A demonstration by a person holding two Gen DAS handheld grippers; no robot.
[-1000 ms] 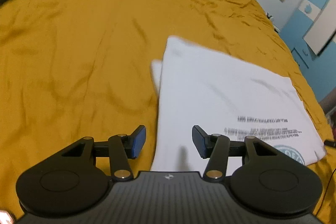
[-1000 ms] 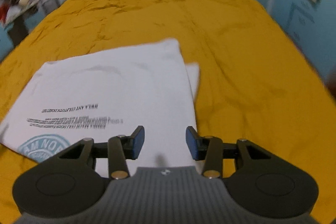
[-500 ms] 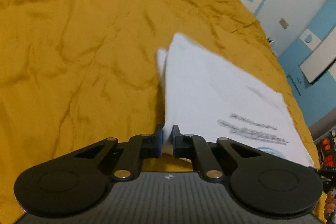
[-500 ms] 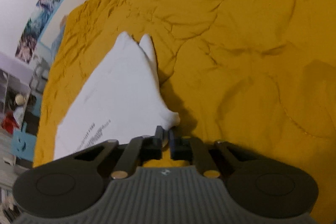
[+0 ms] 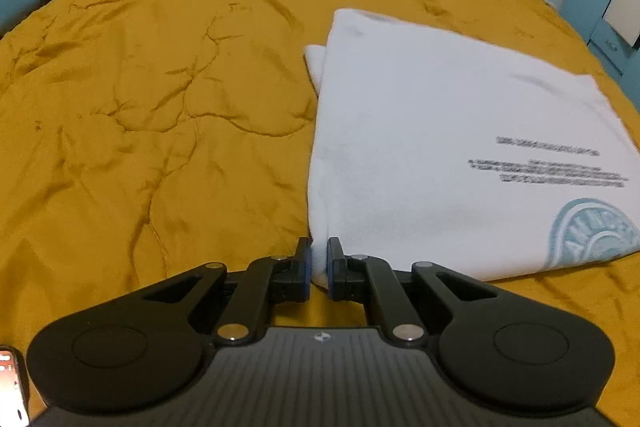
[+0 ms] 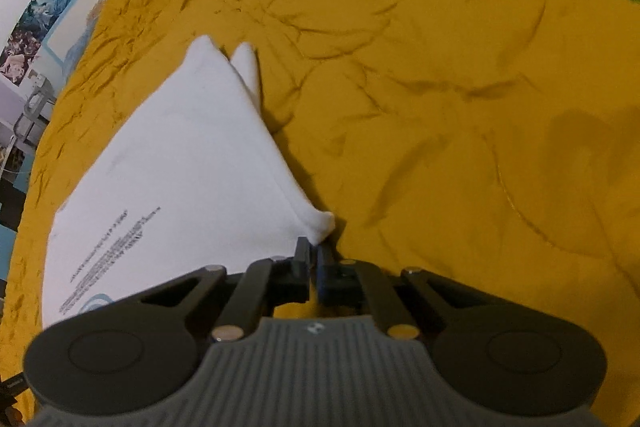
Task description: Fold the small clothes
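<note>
Both tongs, open a second ago, are now pinching the white printed cotton T-shirt's (image 5: pixel 440 155) near corners on the mustard bedspread (image 5: pixel 160 87): left tongs (image 5: pixel 319 267), right tongs (image 6: pixel 314 267), ready for folding.

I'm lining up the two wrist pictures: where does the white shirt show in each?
Left wrist: white shirt fills the right half, near corner pinched in the left gripper.
Right wrist: shirt lies left of centre, corner in the right gripper.
Shared landmark: its black printed text.

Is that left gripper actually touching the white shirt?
Touching. The left wrist view shows the left gripper with its jaws closed on the near corner of the white shirt, cloth pinched between them.
</note>
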